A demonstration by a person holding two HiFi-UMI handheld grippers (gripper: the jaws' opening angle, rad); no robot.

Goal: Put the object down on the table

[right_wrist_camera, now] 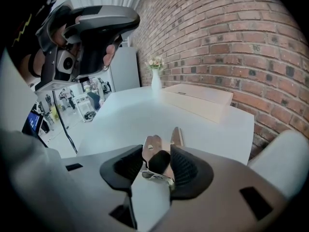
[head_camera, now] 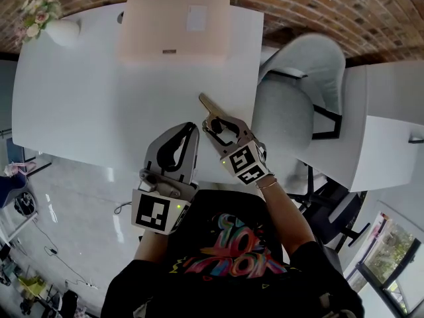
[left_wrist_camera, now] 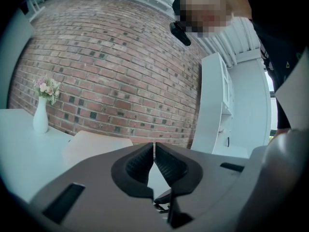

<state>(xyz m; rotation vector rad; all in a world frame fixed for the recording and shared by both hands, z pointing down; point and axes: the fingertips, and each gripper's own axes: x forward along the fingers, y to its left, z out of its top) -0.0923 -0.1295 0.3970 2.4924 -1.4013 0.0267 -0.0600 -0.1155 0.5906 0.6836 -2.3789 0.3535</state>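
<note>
A tan wooden clip (head_camera: pixel 206 103) with a metal spring lies on the white table (head_camera: pixel 99 98) near its front right corner, pointing away from me. My right gripper (head_camera: pixel 213 123) is low over the table with the clip's (right_wrist_camera: pixel 153 144) rear end between its jaws. The pads stand apart on either side and do not squeeze it, so it is open. My left gripper (head_camera: pixel 189 130) hovers just to the left, shut with nothing in it; its pads meet in the left gripper view (left_wrist_camera: pixel 154 151). It also shows raised in the right gripper view (right_wrist_camera: pixel 96 28).
A flat pink box (head_camera: pixel 173 25) lies at the table's far edge, and a white vase of flowers (head_camera: pixel 56 28) stands at the far left corner. A grey chair (head_camera: pixel 291 105) is right of the table, a second white table (head_camera: pixel 391 131) beyond it. A brick wall runs behind.
</note>
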